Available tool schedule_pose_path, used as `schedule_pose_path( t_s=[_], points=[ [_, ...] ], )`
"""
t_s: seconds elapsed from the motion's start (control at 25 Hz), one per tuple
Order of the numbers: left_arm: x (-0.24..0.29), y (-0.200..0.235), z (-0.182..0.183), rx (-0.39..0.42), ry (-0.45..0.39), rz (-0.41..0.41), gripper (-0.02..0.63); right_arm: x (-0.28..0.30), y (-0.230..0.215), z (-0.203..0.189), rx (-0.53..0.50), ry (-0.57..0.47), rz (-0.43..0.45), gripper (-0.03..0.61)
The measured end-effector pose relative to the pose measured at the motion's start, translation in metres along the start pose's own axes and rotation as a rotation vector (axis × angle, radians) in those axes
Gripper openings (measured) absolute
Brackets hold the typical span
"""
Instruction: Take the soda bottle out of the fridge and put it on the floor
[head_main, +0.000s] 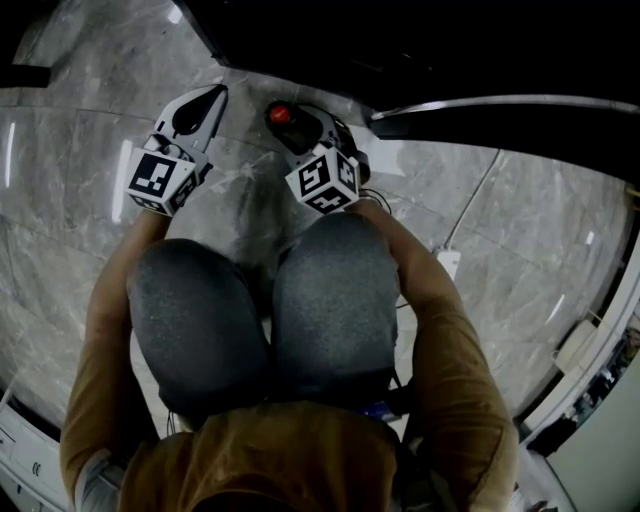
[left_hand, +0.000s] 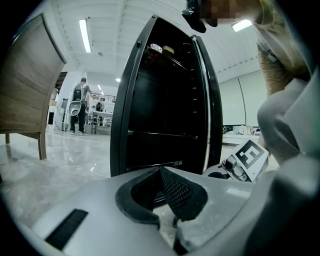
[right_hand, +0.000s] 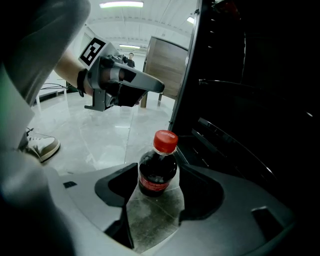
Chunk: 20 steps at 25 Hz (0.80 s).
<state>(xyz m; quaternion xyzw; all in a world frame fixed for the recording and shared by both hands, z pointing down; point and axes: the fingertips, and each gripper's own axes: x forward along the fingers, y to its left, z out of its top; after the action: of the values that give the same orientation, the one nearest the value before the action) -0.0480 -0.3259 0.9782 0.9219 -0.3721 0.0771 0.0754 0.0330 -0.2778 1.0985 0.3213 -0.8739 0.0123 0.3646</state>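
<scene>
Standing upright on the grey marble floor (right_hand: 100, 132), the soda bottle (right_hand: 156, 176) sits just outside the open black fridge (right_hand: 250, 100), close to its lower front edge. It holds dark liquid, with a red label round the body and a red cap (right_hand: 165, 141) on top. The right gripper (right_hand: 158, 169) points down at it with its jaws apart. The bottle stands between their tips, a pad close on either side, and a thin strip of floor shows between the bottle and the right-hand pad.

In the head view the cap (head_main: 280, 113) peeps out just ahead of the right gripper (head_main: 305, 128). Behind the gripper are the knees (head_main: 335, 290) of the crouching person, in grey trousers. The left gripper (head_main: 218, 95) is held off to the side, well apart from the bottle. Its jaws are together with nothing between them, as its own view (left_hand: 161, 172) shows, and it aims roughly level toward the fridge's dark interior (left_hand: 165, 100). A pale shoe (right_hand: 42, 145) rests on the floor at the left of the right gripper view. A wooden cabinet (left_hand: 25, 90) stands beyond.
</scene>
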Motion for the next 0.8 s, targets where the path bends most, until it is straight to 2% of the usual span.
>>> schedule_pose_path(
  t_s=[0.28,0.48,0.68,0.8],
  points=[
    [0.0,0.005,0.016,0.007,-0.008,-0.004,0.002,-0.013,-0.005,0.014,-0.021,0.06,0.042,0.249],
    [-0.01,0.001,0.033,0.083,0.0,0.009,0.002,-0.024,-0.024,0.034,0.022,0.082,0.007,0.242],
    [-0.021,-0.012,0.057,0.018,0.0,0.038,0.001,-0.044,-0.037,0.061,0.073,0.09,-0.028,0.198],
    [-0.028,-0.023,0.078,0.036,0.007,0.045,0.0,-0.062,-0.043,0.085,0.096,0.085,-0.048,0.166]
  ],
)
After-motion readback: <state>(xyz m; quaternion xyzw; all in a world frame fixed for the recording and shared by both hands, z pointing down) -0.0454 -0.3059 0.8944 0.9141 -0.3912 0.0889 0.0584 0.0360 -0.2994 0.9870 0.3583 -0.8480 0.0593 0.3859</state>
